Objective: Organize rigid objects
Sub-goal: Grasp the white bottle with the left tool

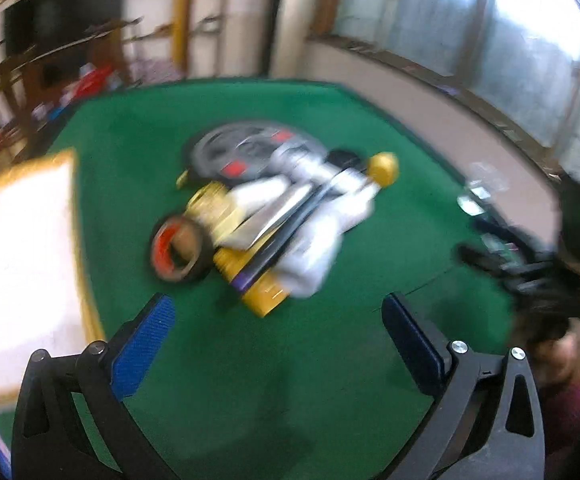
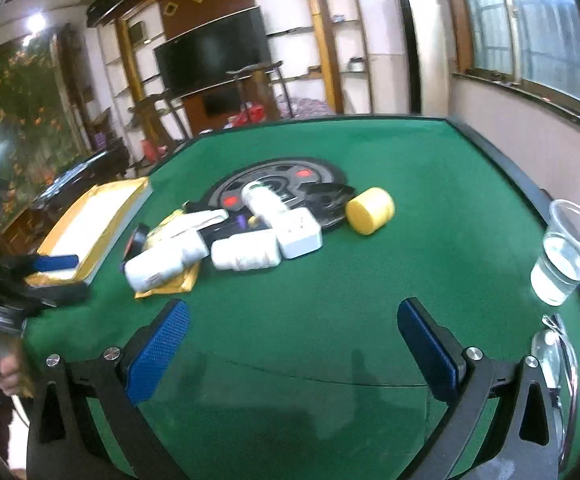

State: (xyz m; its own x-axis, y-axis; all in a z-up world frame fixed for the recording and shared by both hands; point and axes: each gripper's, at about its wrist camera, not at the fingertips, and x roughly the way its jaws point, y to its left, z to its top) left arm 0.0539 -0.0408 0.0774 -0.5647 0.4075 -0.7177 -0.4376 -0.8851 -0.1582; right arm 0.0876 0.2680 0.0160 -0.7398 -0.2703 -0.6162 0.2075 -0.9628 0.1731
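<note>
A heap of small rigid objects (image 2: 234, 236) lies near the middle of the green worktop (image 2: 429, 208), partly over a dark round disc (image 2: 278, 182) set into the felt. In the right wrist view it sits at about 11 o'clock from the right hand-held gripper (image 2: 293, 344), well apart from it; its jaws stand wide apart and hold nothing. The left hand-held gripper (image 1: 278, 340) is likewise spread and empty, with the heap at 12 o'clock in its blurred view, near but not touching.

The white plastic blocks (image 2: 246, 254) look light, stiff and smooth, likely slippery under the pads, so a grip across their flat sides would suit best. The yellow cylinder (image 2: 369, 210), lying on its side at the heap's 3 o'clock edge, may roll; it is probably best taken across its curved body. The gold-edged tray (image 2: 134, 200) at 9 o'clock seems the likely destination. A clear cup of water (image 2: 565, 256) at the worktop's right edge could tip over.
</note>
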